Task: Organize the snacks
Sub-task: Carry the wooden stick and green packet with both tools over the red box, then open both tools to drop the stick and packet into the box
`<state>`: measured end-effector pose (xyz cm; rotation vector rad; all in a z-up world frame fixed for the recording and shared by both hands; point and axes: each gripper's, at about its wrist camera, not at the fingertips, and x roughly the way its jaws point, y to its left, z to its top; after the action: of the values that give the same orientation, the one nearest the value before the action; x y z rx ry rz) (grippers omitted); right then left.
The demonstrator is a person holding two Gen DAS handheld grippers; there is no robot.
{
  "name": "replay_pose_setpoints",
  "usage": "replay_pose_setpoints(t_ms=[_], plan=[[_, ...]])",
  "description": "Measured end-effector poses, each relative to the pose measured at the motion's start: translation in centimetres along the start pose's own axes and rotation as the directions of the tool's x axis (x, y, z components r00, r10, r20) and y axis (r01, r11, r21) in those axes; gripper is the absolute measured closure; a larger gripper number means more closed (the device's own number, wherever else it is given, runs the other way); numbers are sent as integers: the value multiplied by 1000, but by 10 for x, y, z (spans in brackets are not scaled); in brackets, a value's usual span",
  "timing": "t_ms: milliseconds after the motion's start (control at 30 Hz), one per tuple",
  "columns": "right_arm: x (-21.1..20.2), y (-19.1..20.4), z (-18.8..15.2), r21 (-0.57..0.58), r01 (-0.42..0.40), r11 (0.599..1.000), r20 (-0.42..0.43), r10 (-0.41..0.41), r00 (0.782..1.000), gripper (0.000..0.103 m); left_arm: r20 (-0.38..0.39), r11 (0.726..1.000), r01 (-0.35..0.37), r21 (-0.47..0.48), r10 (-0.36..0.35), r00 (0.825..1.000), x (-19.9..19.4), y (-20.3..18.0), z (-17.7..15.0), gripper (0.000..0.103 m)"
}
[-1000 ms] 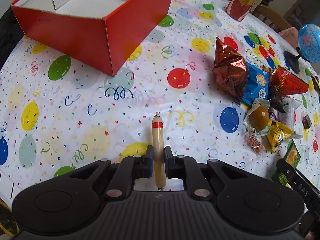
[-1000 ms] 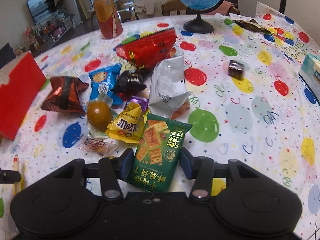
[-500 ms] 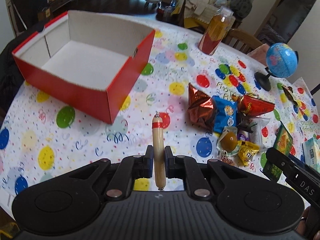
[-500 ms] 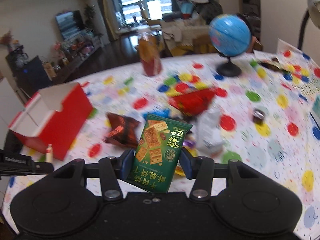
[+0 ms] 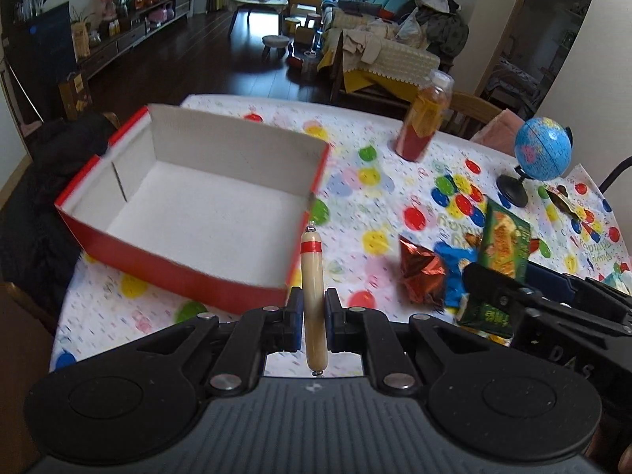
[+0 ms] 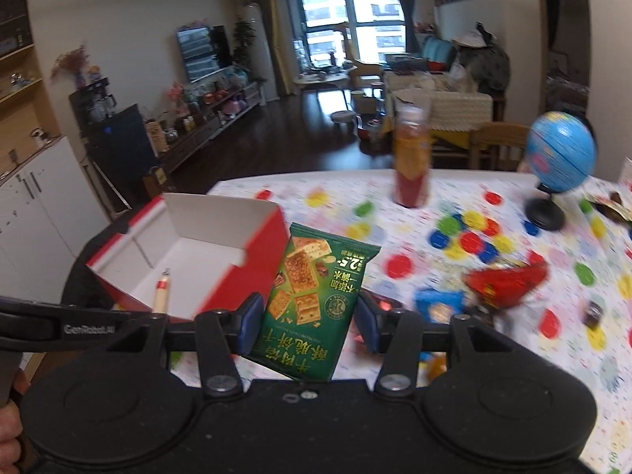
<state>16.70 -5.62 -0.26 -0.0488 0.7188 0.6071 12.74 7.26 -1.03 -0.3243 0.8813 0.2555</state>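
Observation:
My left gripper (image 5: 314,316) is shut on a tan sausage stick (image 5: 312,288) with a red band, held in the air just short of the near right corner of the open red box (image 5: 189,276). The box's white inside holds nothing. My right gripper (image 6: 308,324) is shut on a green cracker packet (image 6: 312,300), held up in the air to the right of the box (image 6: 252,252). The sausage (image 6: 161,296) and the packet (image 5: 503,237) each show in the other wrist view.
A pile of snack bags lies right of the box: a copper foil bag (image 5: 422,276), a blue bag (image 5: 454,264), a red bag (image 6: 509,282). A drink bottle (image 5: 424,122) and a small globe (image 5: 543,154) stand at the table's far side.
Both grippers have risen well above the table and moved toward the red box with their snacks. The box now sits closer and its inside shows fully.

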Motion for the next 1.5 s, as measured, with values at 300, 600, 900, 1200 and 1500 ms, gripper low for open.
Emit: replay_pose_setpoints(t_ms=[300, 600, 900, 1200, 1500], plan=[[41, 67, 20, -85, -36, 996, -9, 35, 999, 54, 9, 999, -41, 25, 41, 999, 5, 56, 28, 92], [90, 108, 26, -100, -41, 994, -41, 38, 998, 54, 7, 996, -83, 38, 83, 997, 33, 104, 56, 92], [131, 126, 23, -93, -32, 995, -115, 21, 993, 54, -28, 993, -99, 65, 101, 994, 70, 131, 81, 92], [165, 131, 16, -82, 0, 997, -179, -14, 984, 54, -121, 992, -90, 88, 100, 988, 118, 145, 78, 92], [181, 138, 10, -89, 18, 996, -221, -38, 975, 53, -203, 989, -96, 111, 117, 972, 149, 149, 69, 92]])
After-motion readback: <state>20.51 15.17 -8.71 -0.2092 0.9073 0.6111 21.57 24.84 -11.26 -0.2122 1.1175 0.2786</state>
